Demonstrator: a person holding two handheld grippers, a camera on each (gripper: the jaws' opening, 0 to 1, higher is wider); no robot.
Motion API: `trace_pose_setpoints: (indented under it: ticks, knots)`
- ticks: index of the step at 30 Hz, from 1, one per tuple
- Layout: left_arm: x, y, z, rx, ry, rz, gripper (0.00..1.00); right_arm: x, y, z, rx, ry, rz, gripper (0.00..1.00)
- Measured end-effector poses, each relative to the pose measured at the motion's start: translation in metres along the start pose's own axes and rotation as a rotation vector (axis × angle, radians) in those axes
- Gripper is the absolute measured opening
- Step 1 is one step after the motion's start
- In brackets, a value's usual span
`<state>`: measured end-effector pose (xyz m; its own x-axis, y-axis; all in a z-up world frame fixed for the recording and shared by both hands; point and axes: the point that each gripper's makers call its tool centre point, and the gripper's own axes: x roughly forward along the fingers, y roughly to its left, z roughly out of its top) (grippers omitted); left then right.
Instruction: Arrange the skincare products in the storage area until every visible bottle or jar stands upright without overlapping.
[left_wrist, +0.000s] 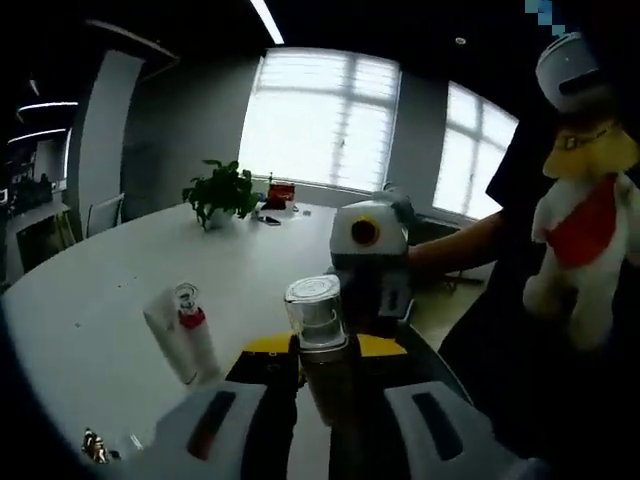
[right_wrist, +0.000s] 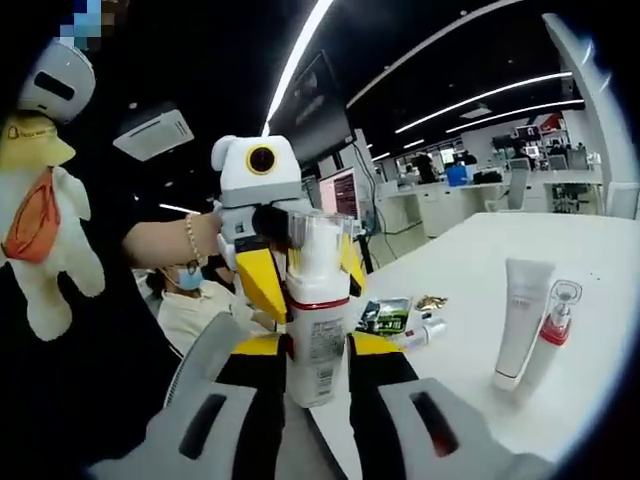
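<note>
Two sets of fingers meet on one thing — a bottle with a clear cap that I hold up off the tabletop, upright. My right fingers (right_wrist: 318, 385) are clenched on the white bottle (right_wrist: 316, 330) at its lower body, yellow pads pressed to either side, the red band and clear cap (right_wrist: 318, 240) rising above them. My left fingers (right_wrist: 300, 275) come in from the far side in the right gripper view, yellow tips flanking the cap and shoulder; in the left gripper view the same bottle (left_wrist: 325, 370) stands between my left fingers (left_wrist: 326, 385), closed against it, with the right gripper (left_wrist: 370, 260) just behind. Farther out on the white tabletop (right_wrist: 590, 300) a white tube (right_wrist: 520, 320) stands cap-down, touching or nearly touching a slim clear bottle with a red collar (right_wrist: 553, 330). Beyond my right fingers lie a small dark packet (right_wrist: 385, 317) and a small tube (right_wrist: 425, 332) on its side. Across the tabletop sits a potted plant (left_wrist: 222, 192).
</note>
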<state>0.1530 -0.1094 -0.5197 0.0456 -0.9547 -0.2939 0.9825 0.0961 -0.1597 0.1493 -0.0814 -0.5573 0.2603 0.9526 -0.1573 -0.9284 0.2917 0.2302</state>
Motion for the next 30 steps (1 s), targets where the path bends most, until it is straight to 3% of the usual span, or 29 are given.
trace_pose_setpoints:
  ticks: [5,9,23,30]
  knots:
    - [0.001,0.002,0.002,-0.006,-0.016,-0.007,0.16,-0.006,0.001,0.003,0.0,-0.016,-0.017,0.2]
    - [0.005,0.004,0.001,-0.016,-0.018,0.002,0.15,-0.006,-0.004,-0.002,-0.053,0.006,-0.068,0.2]
    - [0.038,0.015,-0.035,0.031,0.109,0.039,0.15,-0.007,-0.033,-0.045,-0.162,0.166,-0.165,0.2]
    - [0.053,0.023,-0.052,0.056,0.17,0.058,0.15,-0.007,-0.056,-0.072,-0.156,0.22,-0.209,0.2]
